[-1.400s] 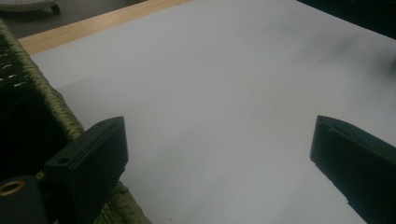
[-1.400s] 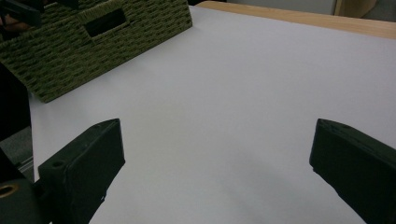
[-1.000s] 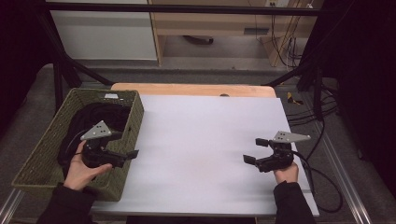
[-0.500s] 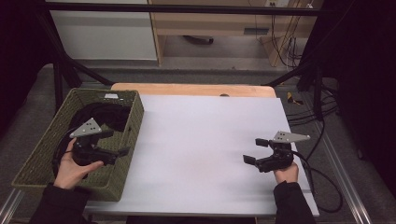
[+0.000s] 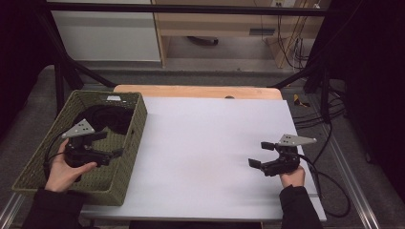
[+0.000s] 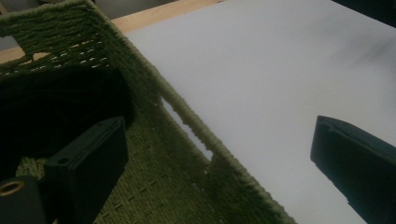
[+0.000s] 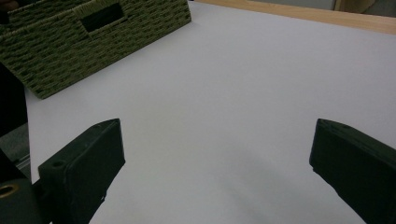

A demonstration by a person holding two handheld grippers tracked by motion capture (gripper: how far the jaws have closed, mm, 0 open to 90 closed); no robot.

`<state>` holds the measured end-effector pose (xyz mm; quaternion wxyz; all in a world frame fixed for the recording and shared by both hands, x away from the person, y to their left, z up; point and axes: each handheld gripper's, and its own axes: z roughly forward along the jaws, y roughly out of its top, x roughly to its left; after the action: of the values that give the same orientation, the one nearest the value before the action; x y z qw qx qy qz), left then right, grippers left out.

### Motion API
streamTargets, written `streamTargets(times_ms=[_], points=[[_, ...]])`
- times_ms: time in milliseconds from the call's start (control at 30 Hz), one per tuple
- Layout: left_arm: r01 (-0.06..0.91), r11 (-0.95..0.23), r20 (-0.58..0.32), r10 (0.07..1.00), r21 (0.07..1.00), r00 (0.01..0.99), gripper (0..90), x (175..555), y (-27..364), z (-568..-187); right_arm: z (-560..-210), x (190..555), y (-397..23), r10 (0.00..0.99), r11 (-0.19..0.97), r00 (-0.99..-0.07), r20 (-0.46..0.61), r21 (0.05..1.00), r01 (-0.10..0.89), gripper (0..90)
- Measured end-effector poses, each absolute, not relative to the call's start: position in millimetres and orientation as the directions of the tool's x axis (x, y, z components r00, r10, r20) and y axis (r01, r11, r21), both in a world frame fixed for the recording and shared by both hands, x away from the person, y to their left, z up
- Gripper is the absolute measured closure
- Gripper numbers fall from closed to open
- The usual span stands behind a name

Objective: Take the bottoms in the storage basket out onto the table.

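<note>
left gripper [image 5: 102, 145] hangs wide open over the basket's [image 5: 138, 125] near wall, empty. black cloth [image 5: 107, 118] lies deeper inside. recommend dipping lower, clearing the rim, before closing. right gripper [image 5: 260, 155] waits wide open above the table [image 5: 205, 143].

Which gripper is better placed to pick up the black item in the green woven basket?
Left. The left gripper hangs open over the green woven basket beside the black item; the right gripper sits far across the white table.

basket [image 5: 122, 171]: rough woven green fibre | table sheet [image 5: 210, 143]: smooth matt white | tongs [image 5: 261, 154]: matt black plastic
</note>
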<state>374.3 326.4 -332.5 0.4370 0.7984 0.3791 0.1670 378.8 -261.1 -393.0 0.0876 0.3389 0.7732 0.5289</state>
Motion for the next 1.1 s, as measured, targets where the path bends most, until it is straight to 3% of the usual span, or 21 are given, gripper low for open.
streamTargets(times_ms=[467,1100], points=[[0.509,-0.314,-0.06,0.805,0.801,0.591,3.9,380,350,-335,-393,379,-261,0.617,0.21,-0.753,0.227,0.875,0.436,3.8],[0.589,-0.322,0.031,0.893,0.741,0.449,4.0,390,390,-356,-395,380,-260,0.617,0.215,-0.754,0.226,0.873,0.438,3.8]])
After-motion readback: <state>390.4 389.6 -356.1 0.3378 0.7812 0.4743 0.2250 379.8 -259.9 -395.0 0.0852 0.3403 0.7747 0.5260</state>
